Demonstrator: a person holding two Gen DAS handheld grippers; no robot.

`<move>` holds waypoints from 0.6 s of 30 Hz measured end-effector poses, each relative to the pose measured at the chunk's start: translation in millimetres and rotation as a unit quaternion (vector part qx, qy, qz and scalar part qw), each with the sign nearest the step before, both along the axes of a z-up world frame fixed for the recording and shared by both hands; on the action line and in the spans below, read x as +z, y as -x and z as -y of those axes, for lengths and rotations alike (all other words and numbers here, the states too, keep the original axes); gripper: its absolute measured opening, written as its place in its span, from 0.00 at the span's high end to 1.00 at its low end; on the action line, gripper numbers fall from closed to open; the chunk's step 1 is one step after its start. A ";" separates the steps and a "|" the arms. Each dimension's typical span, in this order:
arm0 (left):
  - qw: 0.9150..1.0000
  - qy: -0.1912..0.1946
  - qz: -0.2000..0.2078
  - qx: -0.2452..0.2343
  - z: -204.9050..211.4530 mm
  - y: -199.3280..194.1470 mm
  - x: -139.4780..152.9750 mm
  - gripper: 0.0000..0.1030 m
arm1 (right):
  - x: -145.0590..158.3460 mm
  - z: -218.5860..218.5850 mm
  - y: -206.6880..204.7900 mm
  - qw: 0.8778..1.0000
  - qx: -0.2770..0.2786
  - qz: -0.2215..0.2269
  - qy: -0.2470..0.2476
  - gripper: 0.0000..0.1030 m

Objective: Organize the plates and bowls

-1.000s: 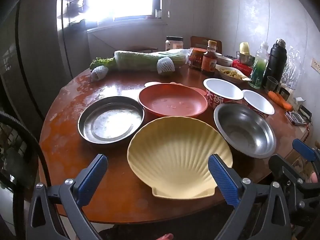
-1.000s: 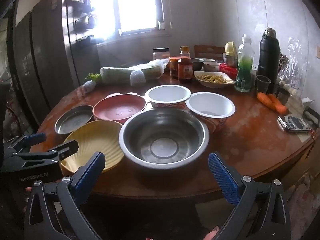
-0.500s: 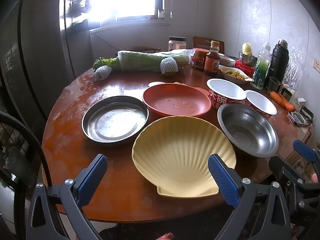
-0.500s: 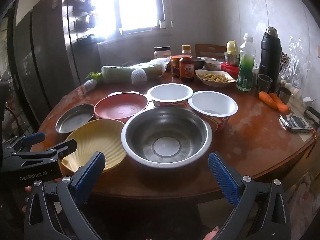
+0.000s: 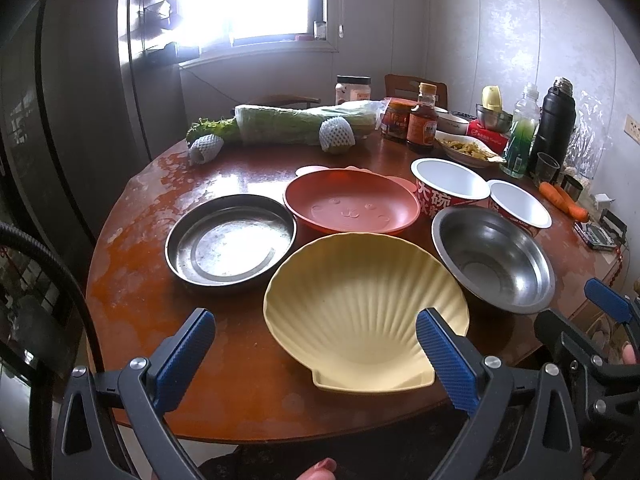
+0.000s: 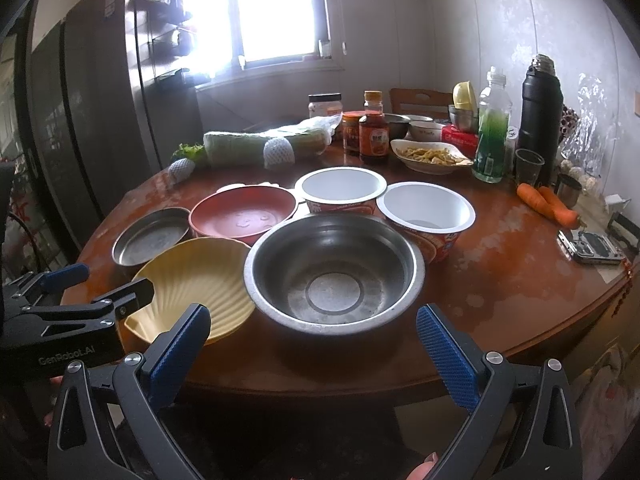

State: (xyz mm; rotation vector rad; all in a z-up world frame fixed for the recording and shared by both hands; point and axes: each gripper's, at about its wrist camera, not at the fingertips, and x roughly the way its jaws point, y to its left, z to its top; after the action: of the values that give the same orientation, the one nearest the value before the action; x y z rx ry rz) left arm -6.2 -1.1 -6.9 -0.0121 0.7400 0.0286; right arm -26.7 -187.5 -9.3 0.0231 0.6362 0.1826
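Observation:
On the round wooden table (image 5: 132,280) lie a yellow shell-shaped plate (image 5: 360,312) (image 6: 192,280), a flat steel dish (image 5: 230,242) (image 6: 150,234), a red plate (image 5: 352,208) (image 6: 242,216), a steel bowl (image 5: 492,256) (image 6: 334,272) and two white paper bowls (image 5: 450,184) (image 6: 426,208). My left gripper (image 5: 316,344) is open and empty, just short of the shell plate's near edge. My right gripper (image 6: 314,338) is open and empty, in front of the steel bowl.
At the table's back stand wrapped greens (image 5: 296,126), sauce jars (image 5: 422,124), a dish of food (image 6: 430,156), a green bottle (image 6: 492,136), a black flask (image 6: 540,116) and a glass (image 6: 528,166). Carrots (image 6: 546,200) and a small scale (image 6: 592,246) lie at the right.
Both grippers have drawn back and risen slightly from the table; the dishes look a little farther away. Nothing on the table has moved. Both stay open.

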 end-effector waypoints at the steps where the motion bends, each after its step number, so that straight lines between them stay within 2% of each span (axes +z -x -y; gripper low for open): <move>1: 1.000 -0.001 0.000 0.000 0.2 0.5 0.2 0.02 | -0.1 0.2 0.2 1.000 -0.001 0.000 0.000 0.00; 18: 1.000 -0.006 -0.001 -0.009 7.0 3.4 4.5 0.02 | 1.6 0.5 1.3 1.000 -0.003 -0.003 0.002 0.00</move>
State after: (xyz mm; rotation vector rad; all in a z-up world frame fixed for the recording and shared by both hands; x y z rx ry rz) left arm -9.7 -8.1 -2.4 0.0056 0.7413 0.0167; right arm -28.0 -188.0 -7.7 0.0212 0.6432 0.1745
